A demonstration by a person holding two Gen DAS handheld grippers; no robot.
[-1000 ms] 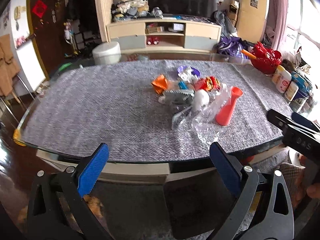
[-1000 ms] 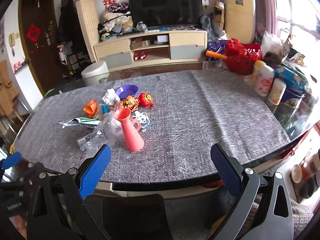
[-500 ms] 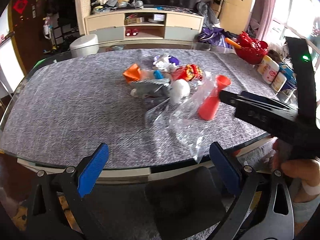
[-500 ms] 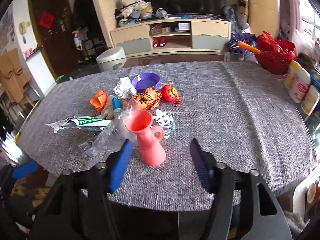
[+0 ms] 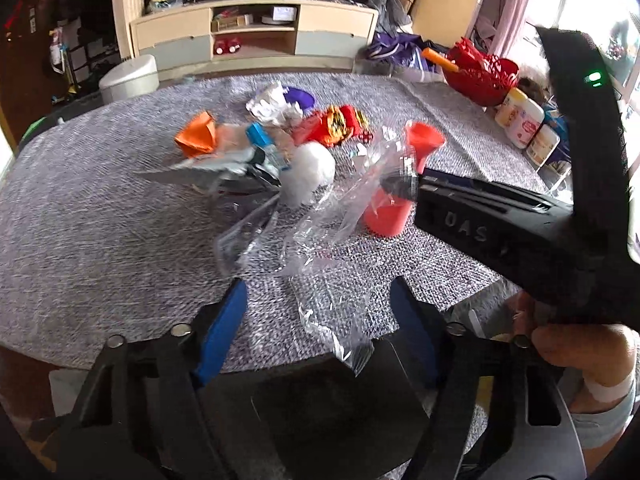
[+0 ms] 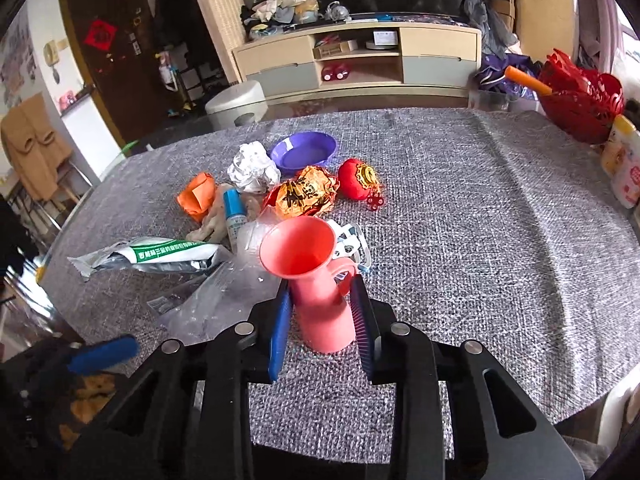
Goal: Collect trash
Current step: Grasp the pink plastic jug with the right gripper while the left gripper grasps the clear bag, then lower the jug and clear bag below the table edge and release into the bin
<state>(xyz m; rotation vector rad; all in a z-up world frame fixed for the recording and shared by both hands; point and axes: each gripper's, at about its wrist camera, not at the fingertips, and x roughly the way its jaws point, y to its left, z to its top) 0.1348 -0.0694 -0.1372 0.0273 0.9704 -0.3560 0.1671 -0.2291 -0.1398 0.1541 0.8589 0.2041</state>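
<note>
Right gripper [image 6: 320,312], blue pads [image 6: 280,320] narrowed either side of the pink jug [image 6: 320,280], left gripper [image 5: 316,320] jaws part open, low before the jug, empty

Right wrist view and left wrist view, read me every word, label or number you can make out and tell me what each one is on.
"UAS", or close to it: raised letters on the right gripper body, seen in the left wrist view.
Silver and green wrapper: a white line of Chinese characters on the green band, too small to read.
Orange foil wrapper: large dark Chinese characters, too crumpled to read.
Red ornament: gold design, unreadable.
Door sign: blurred.
</note>
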